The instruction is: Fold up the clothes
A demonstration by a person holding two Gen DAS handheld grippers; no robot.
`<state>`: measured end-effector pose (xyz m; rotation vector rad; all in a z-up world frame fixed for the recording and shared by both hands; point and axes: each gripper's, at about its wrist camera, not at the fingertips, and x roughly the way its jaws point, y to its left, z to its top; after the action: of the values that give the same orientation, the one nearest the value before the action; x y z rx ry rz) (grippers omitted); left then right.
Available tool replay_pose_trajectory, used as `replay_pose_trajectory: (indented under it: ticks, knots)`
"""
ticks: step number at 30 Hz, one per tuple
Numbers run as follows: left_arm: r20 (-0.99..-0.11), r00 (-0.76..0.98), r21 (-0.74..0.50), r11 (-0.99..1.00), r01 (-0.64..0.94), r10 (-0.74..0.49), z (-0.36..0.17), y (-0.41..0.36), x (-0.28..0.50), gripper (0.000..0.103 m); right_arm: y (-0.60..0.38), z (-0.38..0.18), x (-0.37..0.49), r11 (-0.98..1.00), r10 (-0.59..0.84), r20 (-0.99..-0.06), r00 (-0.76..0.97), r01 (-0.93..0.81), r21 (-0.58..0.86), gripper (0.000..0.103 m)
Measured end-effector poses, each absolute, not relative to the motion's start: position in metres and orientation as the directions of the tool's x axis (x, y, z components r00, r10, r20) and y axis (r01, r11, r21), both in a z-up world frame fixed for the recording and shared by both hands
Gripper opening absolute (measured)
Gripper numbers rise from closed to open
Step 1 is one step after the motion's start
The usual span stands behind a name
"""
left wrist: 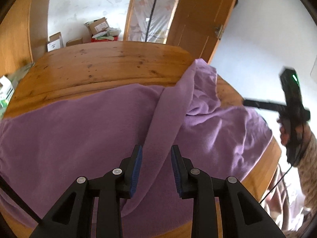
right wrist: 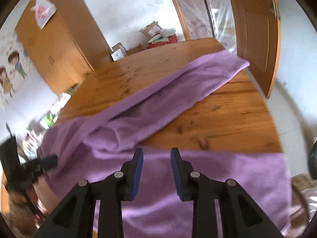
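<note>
Between both grippers' parted jaws lies purple garment, ungripped.

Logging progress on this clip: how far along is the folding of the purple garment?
Done: the purple garment lies on the wooden table, one sleeve thrown across it. In hand: nothing; left gripper and right gripper stand open, the sleeve running loose between the left pads. Left: smoothing and remaining folds.

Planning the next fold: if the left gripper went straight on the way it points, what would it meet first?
Most likely the raised fold of the purple garment running between the open left gripper fingers, before the wooden table; depth is hard to judge.
</note>
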<state>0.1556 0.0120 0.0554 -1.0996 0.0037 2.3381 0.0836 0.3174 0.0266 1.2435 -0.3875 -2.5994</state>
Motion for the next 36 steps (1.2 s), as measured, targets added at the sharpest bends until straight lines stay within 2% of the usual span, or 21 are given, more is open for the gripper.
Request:
replay_pose_trajectory:
  ticks: [8, 13, 24, 29, 36]
  knots:
    - [-0.736, -0.549, -0.081, -0.857, -0.508, 0.396, 0.052, 0.034, 0.154, 0.031, 0.309, 0.013, 0.024, -0.871, -0.452, -0.684, -0.573, 0.12, 0.476, 0.03]
    - [-0.748, -0.541, -0.073, -0.858, -0.508, 0.384, 0.047, 0.039, 0.147, 0.031, 0.311, 0.007, -0.007, -0.802, -0.525, -0.618, -0.585, 0.096, 0.589, 0.032]
    - [-0.754, -0.511, -0.138, -0.86, -0.492, 0.413, 0.04, 0.028, 0.137, 0.031, 0.303, 0.002, -0.06, -0.819, -0.455, -0.672, -0.584, -0.021, 0.573, 0.034]
    - [-0.757, -0.497, -0.146, -0.852, -0.503, 0.424, 0.038, 0.028, 0.135, 0.031, 0.304, -0.012, -0.079, -0.847, -0.379, -0.729, -0.57, -0.104, 0.522, 0.034]
    - [-0.762, -0.483, -0.154, -0.845, -0.512, 0.432, 0.035, 0.027, 0.132, 0.031, 0.306, -0.019, -0.09, -0.823, -0.391, -0.732, -0.558, -0.143, 0.549, 0.031]
